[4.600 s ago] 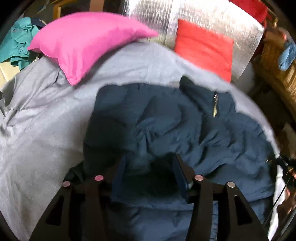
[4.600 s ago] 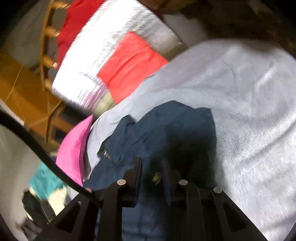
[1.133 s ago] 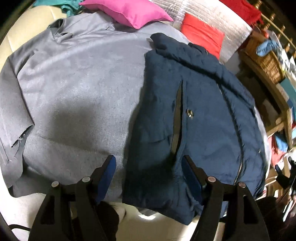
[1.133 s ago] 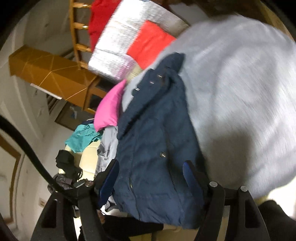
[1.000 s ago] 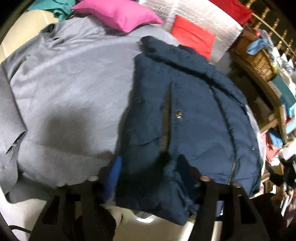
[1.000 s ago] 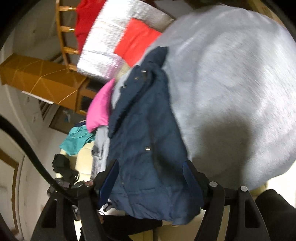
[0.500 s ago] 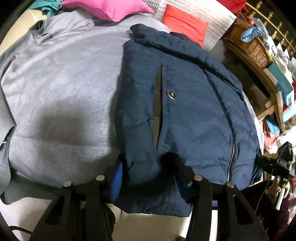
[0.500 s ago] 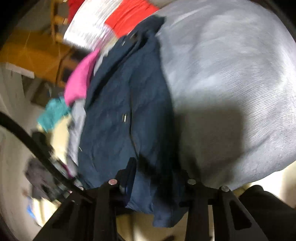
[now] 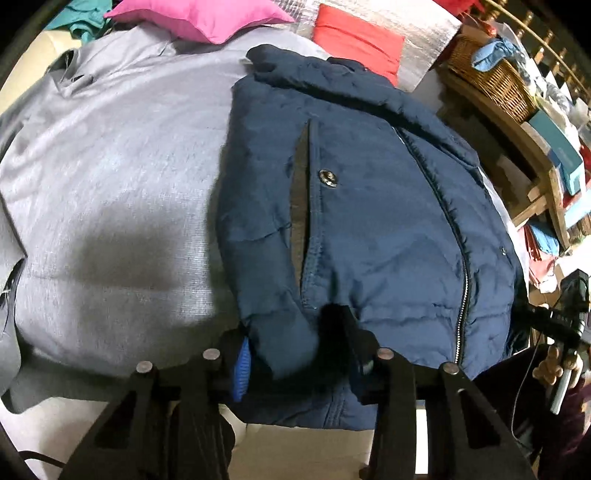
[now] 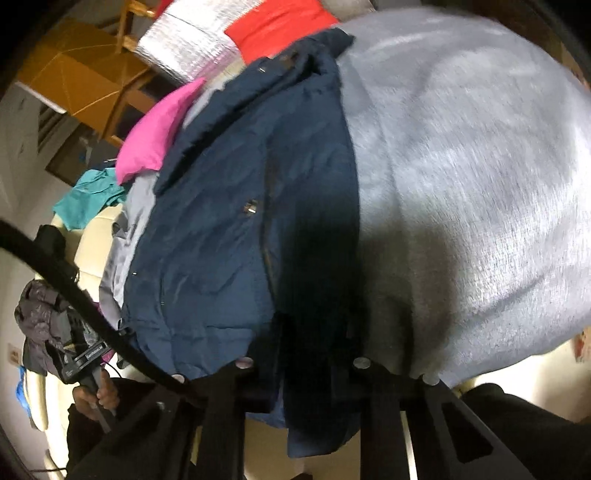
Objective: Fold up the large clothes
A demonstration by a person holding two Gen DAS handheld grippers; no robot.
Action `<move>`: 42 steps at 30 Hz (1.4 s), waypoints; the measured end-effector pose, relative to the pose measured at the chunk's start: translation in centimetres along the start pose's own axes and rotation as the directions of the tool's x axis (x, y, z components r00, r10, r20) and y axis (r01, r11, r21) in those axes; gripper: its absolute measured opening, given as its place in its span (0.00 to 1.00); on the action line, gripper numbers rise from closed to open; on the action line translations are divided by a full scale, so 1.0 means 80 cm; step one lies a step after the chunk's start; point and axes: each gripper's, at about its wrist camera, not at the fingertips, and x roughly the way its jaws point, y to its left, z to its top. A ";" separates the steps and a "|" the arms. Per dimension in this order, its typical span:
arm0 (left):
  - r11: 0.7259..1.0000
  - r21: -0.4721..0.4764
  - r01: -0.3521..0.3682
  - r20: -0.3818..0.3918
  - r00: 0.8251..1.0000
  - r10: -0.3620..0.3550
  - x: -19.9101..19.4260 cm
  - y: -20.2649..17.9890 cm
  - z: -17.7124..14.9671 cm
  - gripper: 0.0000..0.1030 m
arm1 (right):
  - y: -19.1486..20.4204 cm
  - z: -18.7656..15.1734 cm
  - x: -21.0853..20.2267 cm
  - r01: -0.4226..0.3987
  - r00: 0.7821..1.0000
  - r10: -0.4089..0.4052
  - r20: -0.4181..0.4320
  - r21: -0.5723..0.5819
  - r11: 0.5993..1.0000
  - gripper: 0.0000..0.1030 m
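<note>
A navy padded jacket (image 9: 369, 206) lies flat on a grey cloth (image 9: 110, 184), zip and a snap pocket facing up, collar at the far end. My left gripper (image 9: 295, 354) is closed on the jacket's near hem at its left corner. In the right wrist view the jacket (image 10: 229, 221) lies left of the grey cloth (image 10: 480, 184). My right gripper (image 10: 314, 350) is closed on the hem at the jacket's other near corner, in dark shadow. The other gripper shows at each view's edge, held by a hand.
A pink cushion (image 9: 199, 18), a red cushion (image 9: 354, 40) and a silver foil pad (image 9: 417, 33) lie at the far end. A wicker basket (image 9: 487, 70) and a cluttered wooden shelf (image 9: 546, 155) stand on the right. Teal cloth (image 10: 88, 199) lies beyond the pink cushion.
Both grippers moved onto the jacket's near hem and closed on it; a second ago both stood wide open just short of it. The jacket now lies spread flat.
</note>
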 end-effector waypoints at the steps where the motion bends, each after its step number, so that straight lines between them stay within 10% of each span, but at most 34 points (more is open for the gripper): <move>1: 1.000 -0.026 0.002 -0.011 1.000 -0.003 0.003 0.005 0.001 0.46 | 0.001 0.000 0.000 -0.004 1.000 0.004 0.003 -0.004 1.000 0.20; 3: 0.997 -0.072 0.003 -0.029 1.000 -0.005 0.003 0.017 0.001 0.61 | -0.003 0.001 0.005 -0.003 1.000 0.003 -0.014 0.019 1.000 0.23; 7: 0.997 -0.069 0.016 -0.031 0.999 -0.018 0.003 0.014 -0.002 0.61 | -0.010 0.002 0.008 -0.009 1.000 0.010 -0.024 0.059 0.998 0.24; 12: 0.999 -0.019 0.046 -0.008 0.999 -0.046 0.002 0.000 -0.004 0.29 | 0.021 -0.004 0.007 0.046 0.999 -0.044 0.023 -0.078 0.996 0.17; 20: 0.999 -0.020 0.045 -0.014 0.999 -0.045 0.008 -0.002 -0.001 0.38 | 0.007 -0.003 0.012 0.013 1.000 -0.013 0.006 -0.019 1.000 0.24; 27: 0.997 0.013 0.071 0.042 0.997 -0.072 -0.013 -0.008 -0.005 0.18 | 0.026 -0.010 0.000 0.040 0.998 -0.036 0.054 -0.082 0.996 0.13; 42: 0.982 0.050 0.185 0.114 0.975 -0.189 -0.126 -0.025 -0.051 0.15 | 0.027 -0.054 -0.084 -0.085 0.993 0.092 0.070 -0.096 0.992 0.12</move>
